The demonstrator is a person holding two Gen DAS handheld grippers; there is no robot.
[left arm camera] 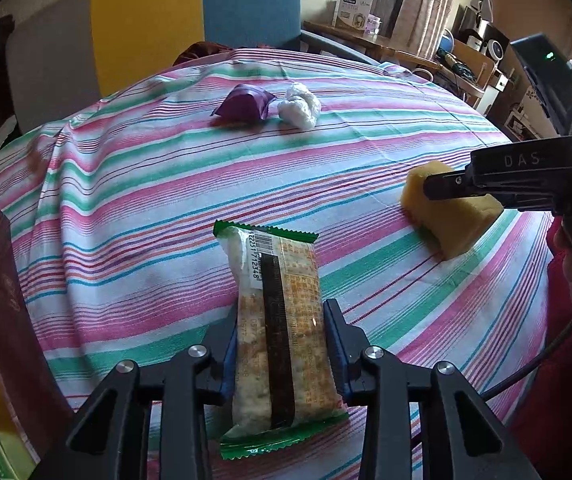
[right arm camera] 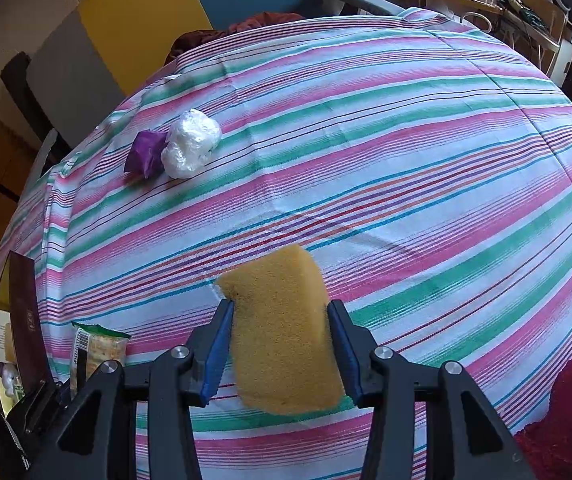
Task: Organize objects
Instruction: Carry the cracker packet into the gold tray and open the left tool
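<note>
1. My left gripper (left arm camera: 282, 344) pinched a green-edged snack packet (left arm camera: 274, 320) by its long sides, low over the striped tablecloth (left arm camera: 146, 208).
2. My right gripper (right arm camera: 282, 344) clamped a yellow sponge (right arm camera: 282, 328) above the cloth.
3. A purple wrapper (left arm camera: 246, 106) and a white plastic wad (left arm camera: 300, 106) lay together at the far side.

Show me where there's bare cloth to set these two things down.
Widest free patch: the striped tablecloth ahead and right of the sponge in the right gripper. A second bare band lies between the snack packet in the left gripper and the purple wrapper. Crowded spots: that wrapper beside the white plastic wad, and the box at the left edge.
</note>
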